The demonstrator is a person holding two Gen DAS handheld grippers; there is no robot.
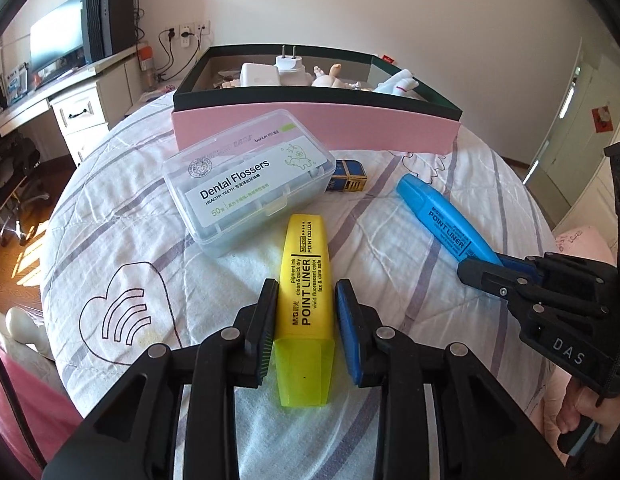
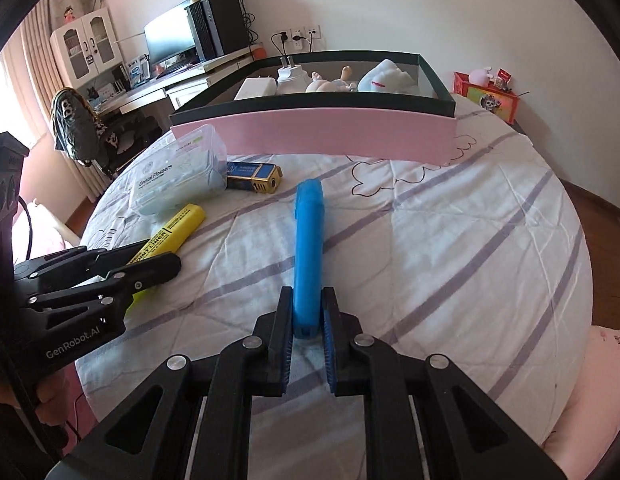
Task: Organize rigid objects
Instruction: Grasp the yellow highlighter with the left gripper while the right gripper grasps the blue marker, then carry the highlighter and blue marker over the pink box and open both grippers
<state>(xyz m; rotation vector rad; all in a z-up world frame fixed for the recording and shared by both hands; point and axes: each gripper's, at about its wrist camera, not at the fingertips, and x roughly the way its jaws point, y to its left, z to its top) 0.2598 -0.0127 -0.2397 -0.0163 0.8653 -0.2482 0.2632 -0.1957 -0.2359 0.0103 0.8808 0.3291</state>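
Observation:
A yellow highlighter (image 1: 307, 308) lies on the quilted bed between the fingers of my left gripper (image 1: 306, 292); the left pad touches it, a small gap shows at the right pad. It also shows in the right wrist view (image 2: 174, 232). My right gripper (image 2: 307, 304) is shut on the end of a blue highlighter (image 2: 309, 240), which points toward the pink box (image 2: 330, 132); the left wrist view shows the blue highlighter (image 1: 442, 220) too. The box holds a white charger (image 1: 260, 74), a plug and small toys.
A clear dental flosser case (image 1: 246, 180) and a blue and gold lighter (image 1: 348, 176) lie in front of the box. A desk with a monitor (image 2: 170, 40) stands beyond the bed at the left. A red box (image 2: 486, 96) sits at the far right.

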